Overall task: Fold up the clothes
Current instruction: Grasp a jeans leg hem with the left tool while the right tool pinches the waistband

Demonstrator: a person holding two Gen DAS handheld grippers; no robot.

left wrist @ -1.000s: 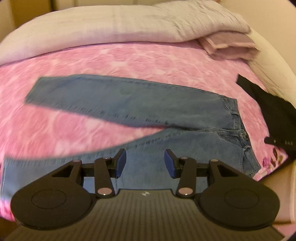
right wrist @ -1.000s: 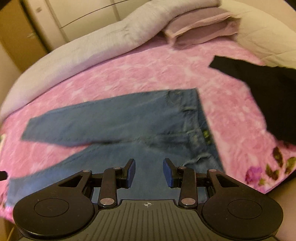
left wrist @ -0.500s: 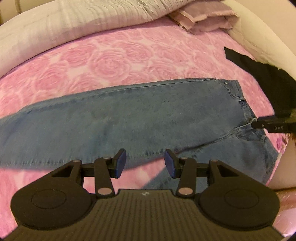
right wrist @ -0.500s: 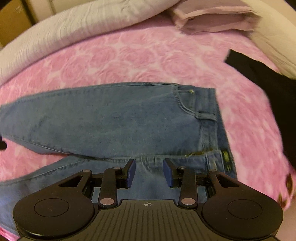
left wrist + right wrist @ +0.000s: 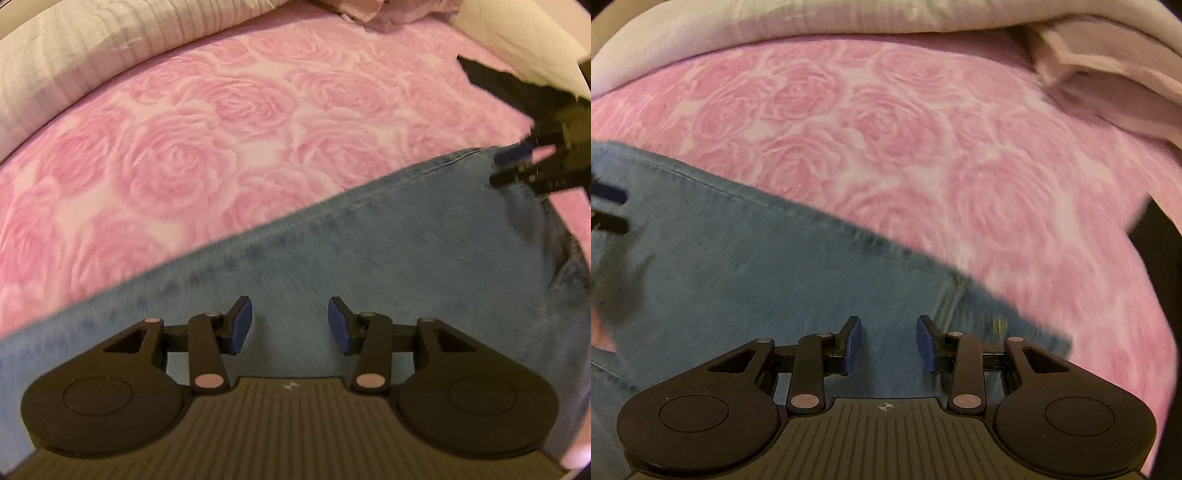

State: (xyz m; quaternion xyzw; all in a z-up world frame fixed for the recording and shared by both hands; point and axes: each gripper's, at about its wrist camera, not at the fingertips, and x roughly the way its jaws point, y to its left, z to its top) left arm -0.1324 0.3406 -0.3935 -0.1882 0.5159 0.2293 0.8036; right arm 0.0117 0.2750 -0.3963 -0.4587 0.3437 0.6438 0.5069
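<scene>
Jeans [image 5: 369, 258] flat under L gripper [image 5: 290, 325] & R gripper [image 5: 888, 345]; fingers apart, empty.

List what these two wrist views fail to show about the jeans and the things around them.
- Jeans: leg ends cut off by the left wrist view's lower left edge; the left gripper body hides the denim beneath.
- Waistband: motion-blurred in the right wrist view, partly behind the right gripper.
- Black garment: only a corner shows, cut by the right edge.
- Whether either gripper's open pads touch the denim: cannot tell.
</scene>
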